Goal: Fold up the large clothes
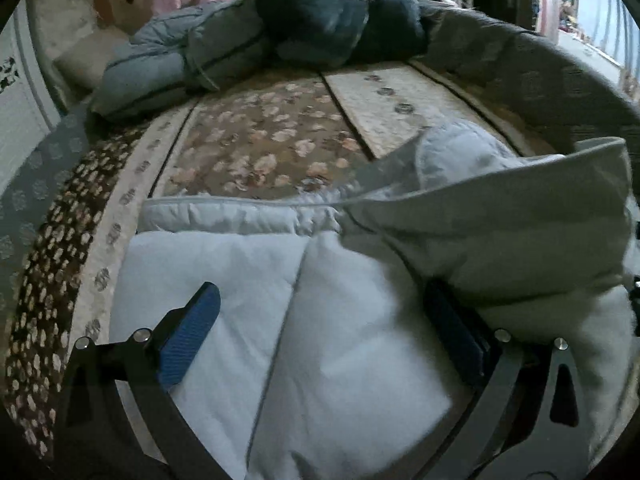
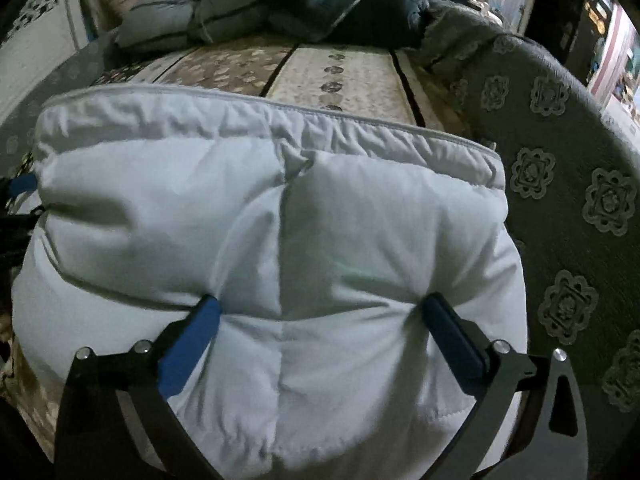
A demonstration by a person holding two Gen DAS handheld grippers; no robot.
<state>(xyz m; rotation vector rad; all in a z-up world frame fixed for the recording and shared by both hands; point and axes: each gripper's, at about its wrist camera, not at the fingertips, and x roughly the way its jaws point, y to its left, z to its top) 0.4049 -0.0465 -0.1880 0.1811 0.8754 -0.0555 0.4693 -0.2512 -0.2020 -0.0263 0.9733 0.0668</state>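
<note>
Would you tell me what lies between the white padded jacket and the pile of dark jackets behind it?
Only bare floral bedcover separates the white padded jacket from the dark jackets, in both views.

No legible text, perhaps blurred.

Both wrist cameras are looking steeply down along their jaws, sitting very close to the pale padded garment [image 1: 320, 320] on the bed [image 1: 256, 148]; both are facing the same far pile of dark clothes [image 2: 320, 4], sharing garment and bedcover

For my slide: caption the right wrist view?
Open right hand-held gripper straddling a puffy white jacket on a patterned bedspread.
</note>
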